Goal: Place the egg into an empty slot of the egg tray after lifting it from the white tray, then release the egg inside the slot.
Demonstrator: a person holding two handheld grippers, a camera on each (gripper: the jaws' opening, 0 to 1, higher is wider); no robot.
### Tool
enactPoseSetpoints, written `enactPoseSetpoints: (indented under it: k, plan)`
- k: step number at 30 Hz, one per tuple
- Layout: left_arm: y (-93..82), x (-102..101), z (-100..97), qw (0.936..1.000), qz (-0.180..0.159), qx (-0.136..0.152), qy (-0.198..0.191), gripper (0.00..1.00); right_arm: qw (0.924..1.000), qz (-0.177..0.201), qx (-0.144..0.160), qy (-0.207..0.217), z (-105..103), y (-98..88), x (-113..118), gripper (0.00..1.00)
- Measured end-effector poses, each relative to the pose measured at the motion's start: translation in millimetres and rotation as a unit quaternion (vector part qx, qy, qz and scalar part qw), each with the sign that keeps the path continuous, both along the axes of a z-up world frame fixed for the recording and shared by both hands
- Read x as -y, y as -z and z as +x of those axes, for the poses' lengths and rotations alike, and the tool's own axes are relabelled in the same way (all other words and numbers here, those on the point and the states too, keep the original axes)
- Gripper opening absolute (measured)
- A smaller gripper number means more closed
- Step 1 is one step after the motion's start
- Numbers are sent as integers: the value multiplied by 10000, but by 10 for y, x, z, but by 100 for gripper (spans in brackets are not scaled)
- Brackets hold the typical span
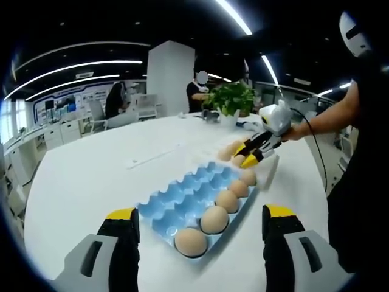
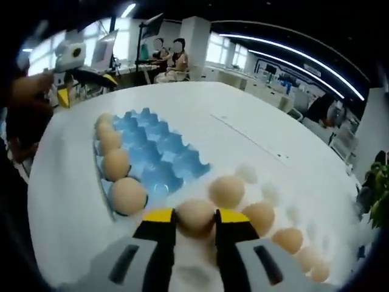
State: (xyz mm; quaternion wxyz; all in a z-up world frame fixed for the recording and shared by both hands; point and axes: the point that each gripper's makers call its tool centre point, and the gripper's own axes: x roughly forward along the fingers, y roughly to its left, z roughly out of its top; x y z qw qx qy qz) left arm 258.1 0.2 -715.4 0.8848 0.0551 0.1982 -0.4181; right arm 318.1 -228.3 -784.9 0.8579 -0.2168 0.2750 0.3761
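Observation:
A blue egg tray lies on the white table, with several brown eggs filling its right-hand row; the other slots are bare. Beyond it sits the white tray with more eggs. My right gripper, held by a hand, reaches down onto that tray. In the right gripper view its yellow-tipped jaws press both sides of a brown egg, so the right gripper is shut on it, beside the blue egg tray. My left gripper hangs open over the near end of the blue tray.
Loose eggs fill the white tray to the right of the held one. A potted plant stands at the table's far edge. People sit at desks behind. The left gripper shows at upper left.

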Motion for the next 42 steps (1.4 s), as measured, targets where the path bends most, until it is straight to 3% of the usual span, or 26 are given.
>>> enactPoseSetpoints:
  k: [4,8,11,20,27,42]
  plan:
    - [-3,-25,13,10000,10,6,-45,83,9993,292,-48,242,9,-50,32,23]
    - [-3,-60,19,10000,21,6,-79,84,9987,385,122,299,5,-155,52,23]
    - [10,-81,23,9999,27,-6,-105,84,9948,837,100,569,56,-285,86,23]
    - [38,-103,-1,10000,56,-40,-62,84,9905,1151,38,749,45,-358,50,23]
    - [31,-115,-3,10000,39,-29,-44,85,9896,1258,118,687,30,-449,-76,23]
    - [34,-193,-22,10000,54,-21,-1,84,9891,1454,110,206,-21,-537,-646,23]
